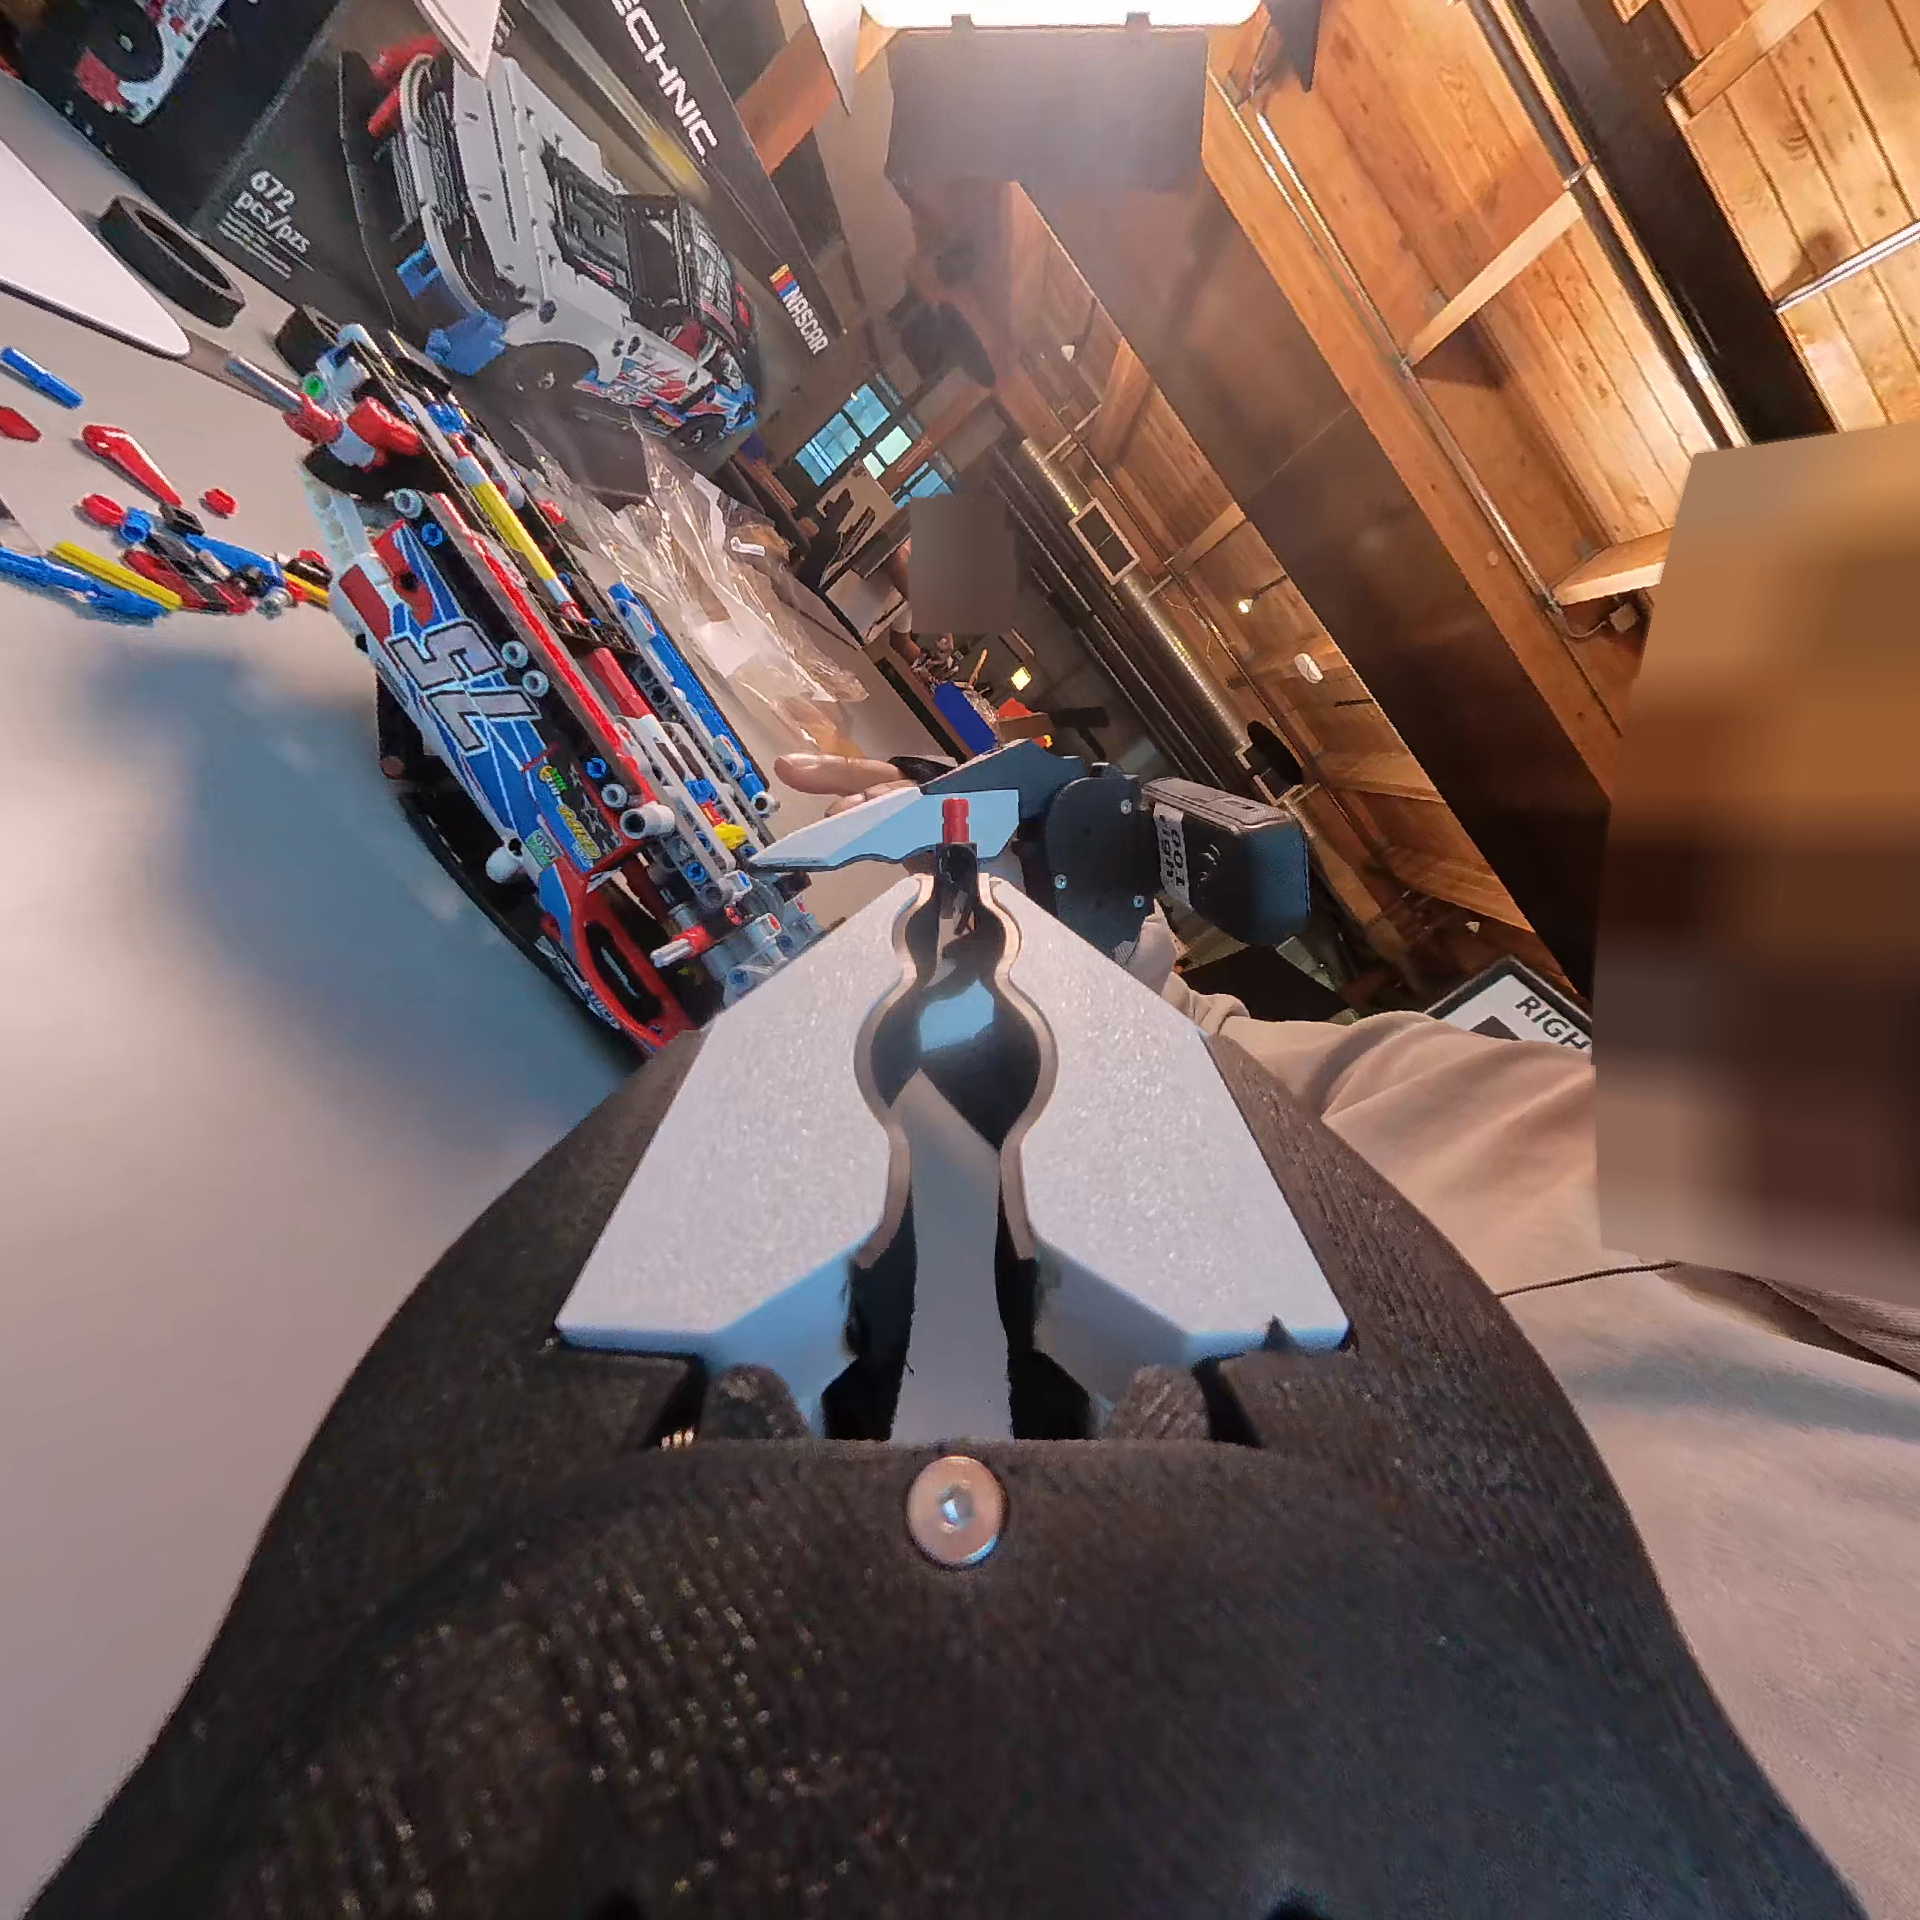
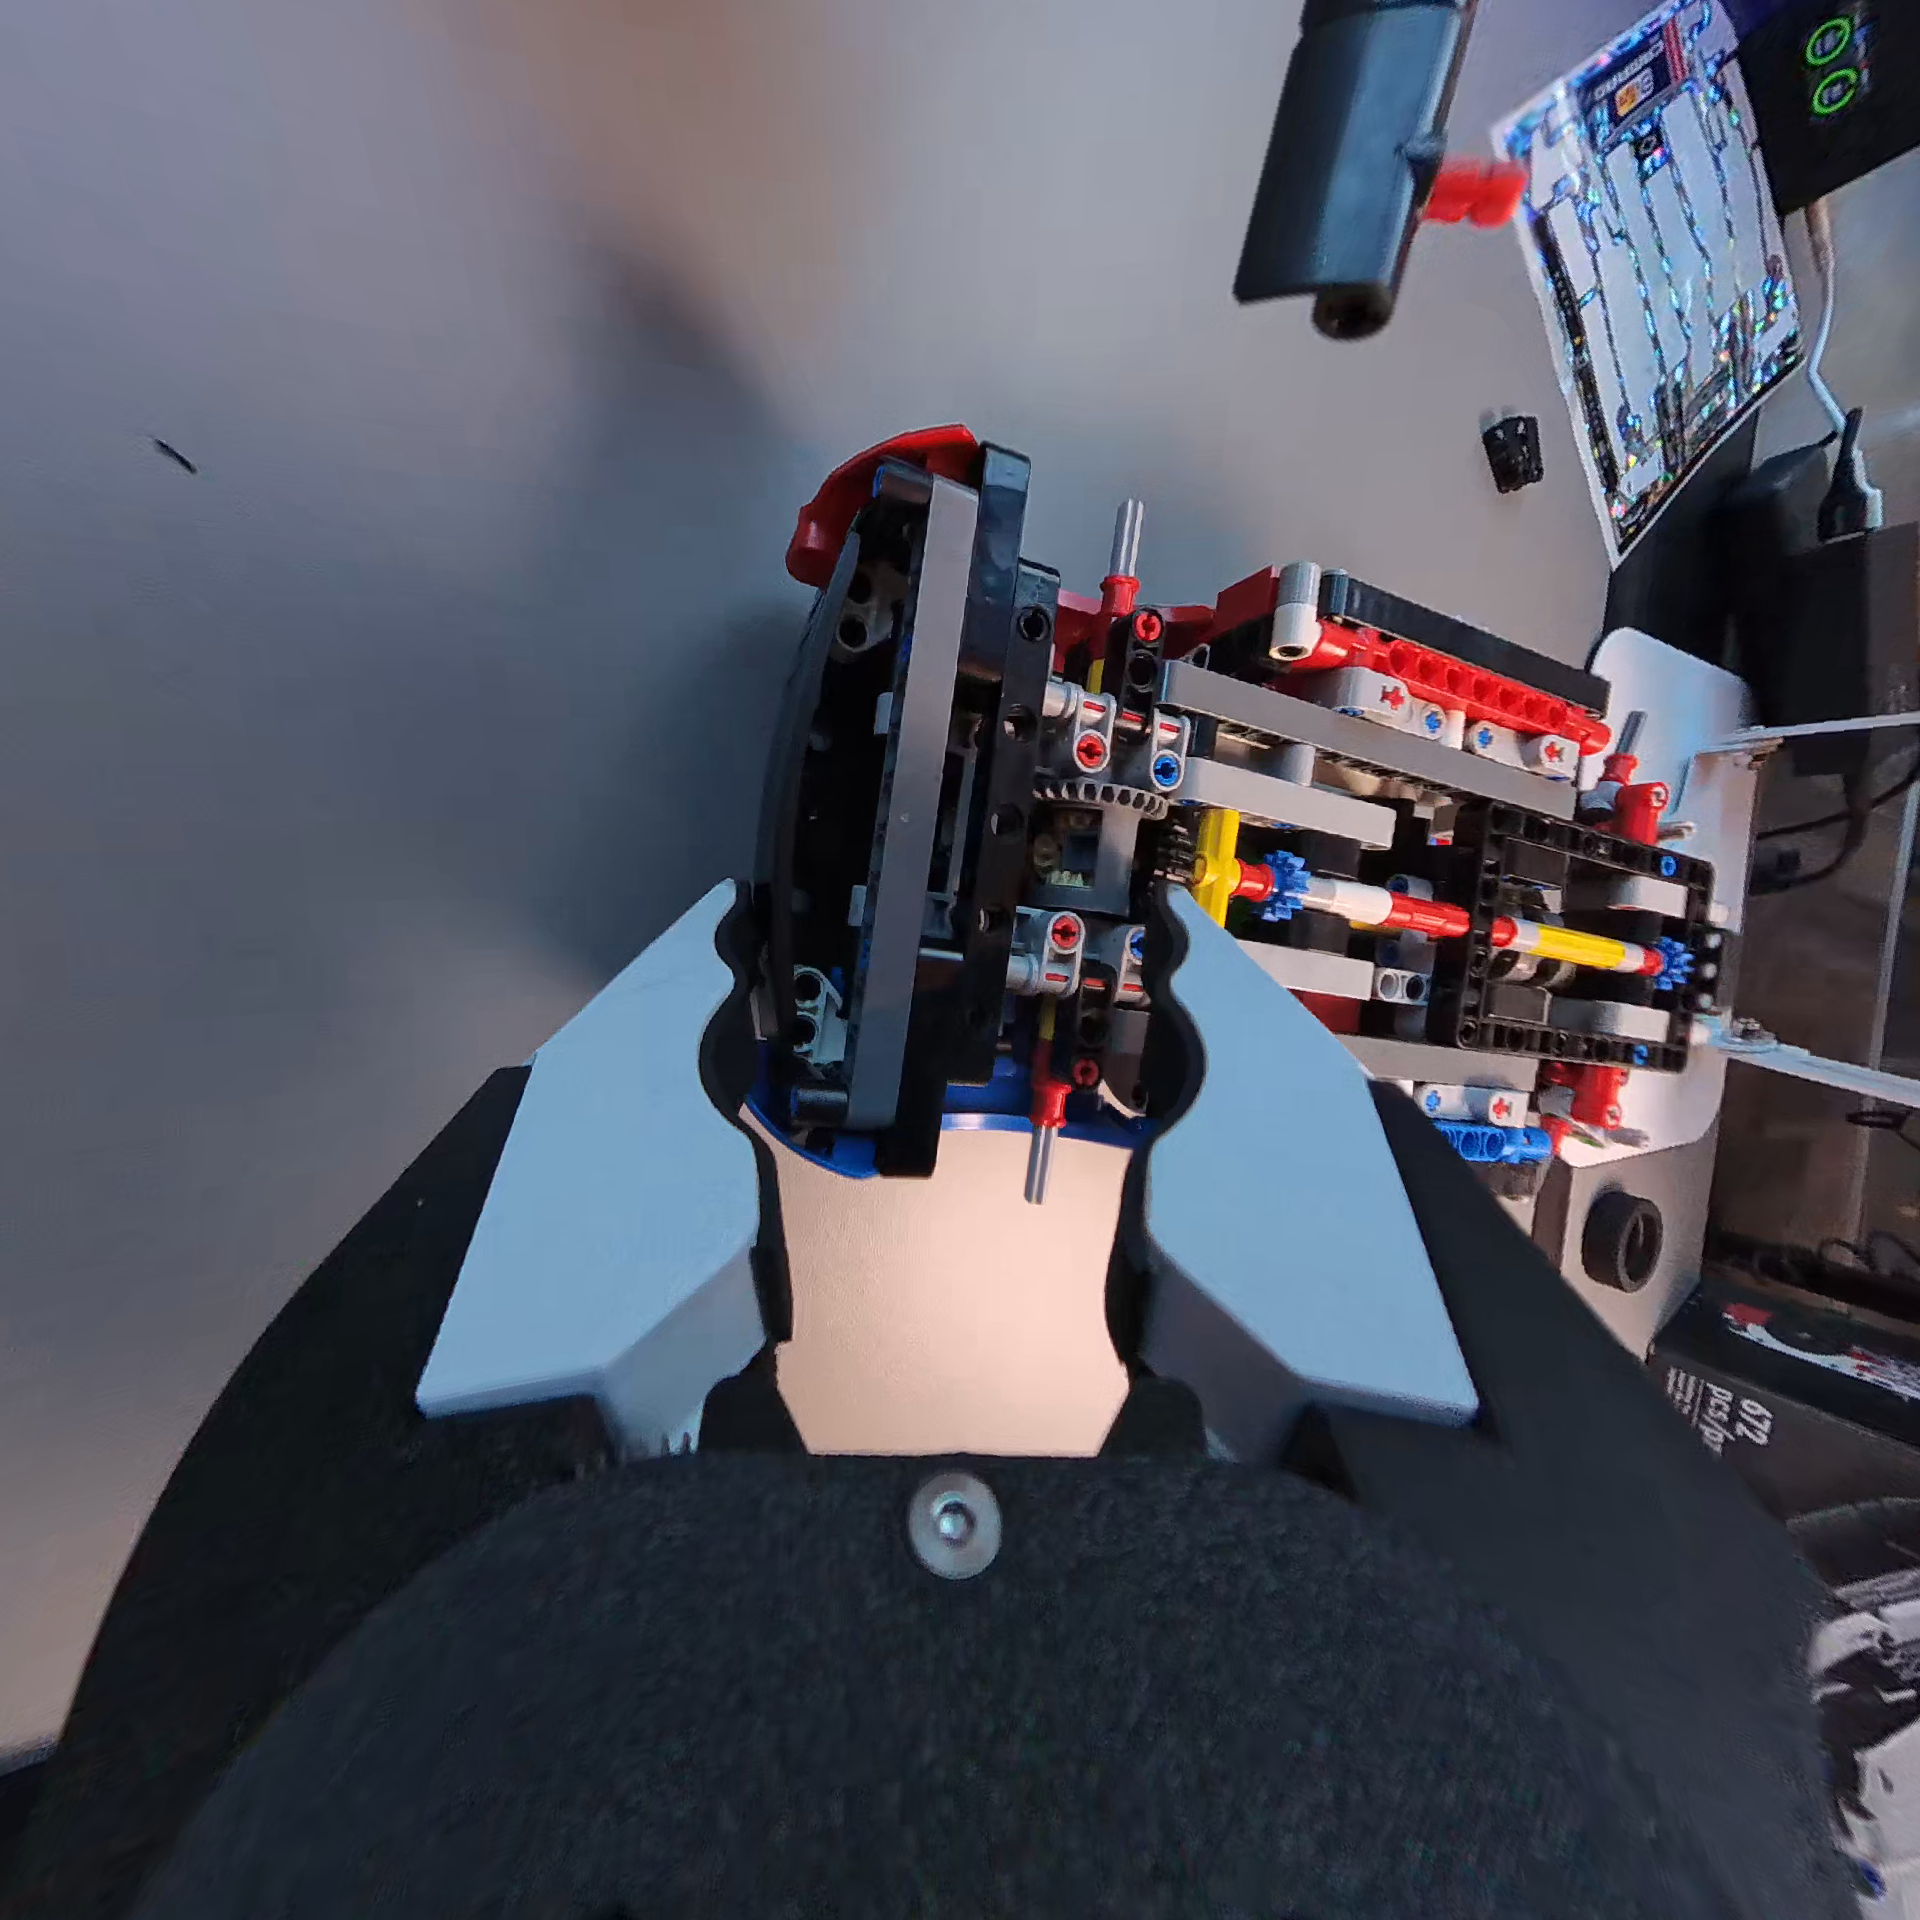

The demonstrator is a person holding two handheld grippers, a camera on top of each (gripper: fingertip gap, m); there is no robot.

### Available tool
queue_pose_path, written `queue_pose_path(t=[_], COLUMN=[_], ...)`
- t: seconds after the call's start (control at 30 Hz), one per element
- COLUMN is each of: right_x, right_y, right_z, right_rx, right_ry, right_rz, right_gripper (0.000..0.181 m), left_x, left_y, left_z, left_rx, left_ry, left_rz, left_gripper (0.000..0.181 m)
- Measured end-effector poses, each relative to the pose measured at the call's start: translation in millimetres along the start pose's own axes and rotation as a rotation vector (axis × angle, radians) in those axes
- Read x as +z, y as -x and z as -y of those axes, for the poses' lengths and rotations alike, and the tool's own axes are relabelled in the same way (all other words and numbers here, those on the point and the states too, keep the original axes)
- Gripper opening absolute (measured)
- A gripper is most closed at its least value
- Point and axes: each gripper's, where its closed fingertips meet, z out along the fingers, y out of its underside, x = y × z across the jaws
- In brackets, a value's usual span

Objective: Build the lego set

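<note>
The part-built race car model (image 1: pixel 540 717) lies on its side on the grey table (image 1: pixel 208 935). My left gripper (image 1: pixel 951 888) is shut on a small black connector with a red pin (image 1: pixel 954 821) sticking out of its tip, held just off the car's end. My right gripper (image 2: pixel 951 925) is closed around the car's end section (image 2: pixel 935 790), one finger (image 2: pixel 665 1091) on the black panel, the other by the yellow axle part. The right gripper shows behind the pin in the left wrist view (image 1: pixel 831 842). The left gripper (image 2: pixel 1351 177) with the red pin (image 2: pixel 1470 192) hangs above the car in the right wrist view.
The set's box (image 1: pixel 540 208) stands behind the car. Loose red, blue and yellow pieces (image 1: pixel 135 551) lie on the table at the left, with a black tyre (image 1: pixel 171 260) and clear bags (image 1: pixel 727 582). A sticker sheet (image 2: pixel 1652 260) and another tyre (image 2: pixel 1621 1242) sit at the right. One gripper's finger ends stand about 15 centimeters off the other's.
</note>
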Motion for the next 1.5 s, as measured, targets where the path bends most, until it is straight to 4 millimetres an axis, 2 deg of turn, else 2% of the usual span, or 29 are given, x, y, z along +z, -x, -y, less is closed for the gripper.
queue_pose_path(t=[0.2,0.27,0.53,0.67,0.77,0.93,0.97,1.03,1.2,1.5], right_x=[-6.3,-12.3,-12.0,-3.1,3.9,0.3,-2.5,-2.9,0.8,-4.9], right_y=[4.4,10.6,7.0,3.7,0.2,-0.4,4.5,7.2,14.1,27.1], right_z=[4.3,11.6,8.8,1.4,2.4,5.3,9.3,11.6,10.1,15.8], right_rx=[-0.051,-0.039,-0.009,-0.024,-0.040,-0.049,-0.064,-0.026,-0.056,-0.055], right_ry=[-0.034,-0.087,-0.086,-0.042,-0.035,-0.053,-0.077,-0.086,-0.075,-0.109], right_rz=[0.010,0.044,0.003,-0.045,-0.081,-0.071,-0.051,-0.043,-0.045,-0.011], right_gripper=[0.063,0.045,0.063,0.079,0.071,0.067,0.051,0.050,0.049,0.048], left_x=[9.7,11.3,15.6,16.1,17.1,19.0,19.5,20.7,24.2,26.4], left_y=[2.1,2.2,2.9,2.6,2.3,1.1,0.9,1.0,1.9,1.6], left_z=[-11.2,-13.5,-17.5,-18.3,-19.0,-22.6,-23.5,-25.2,-31.2,-33.5], left_rx=[-0.019,-0.024,-0.033,-0.036,-0.038,-0.039,-0.040,-0.044,-0.053,-0.057], left_ry=[0.035,0.041,0.048,0.048,0.050,0.056,0.057,0.060,0.076,0.075], left_rz=[0.000,-0.002,-0.002,-0.004,-0.006,-0.008,-0.009,-0.009,-0.009,-0.008], left_gripper=[0.003,0.003,0.003,0.003,0.003,0.003,0.003,0.003,0.003,0.003])
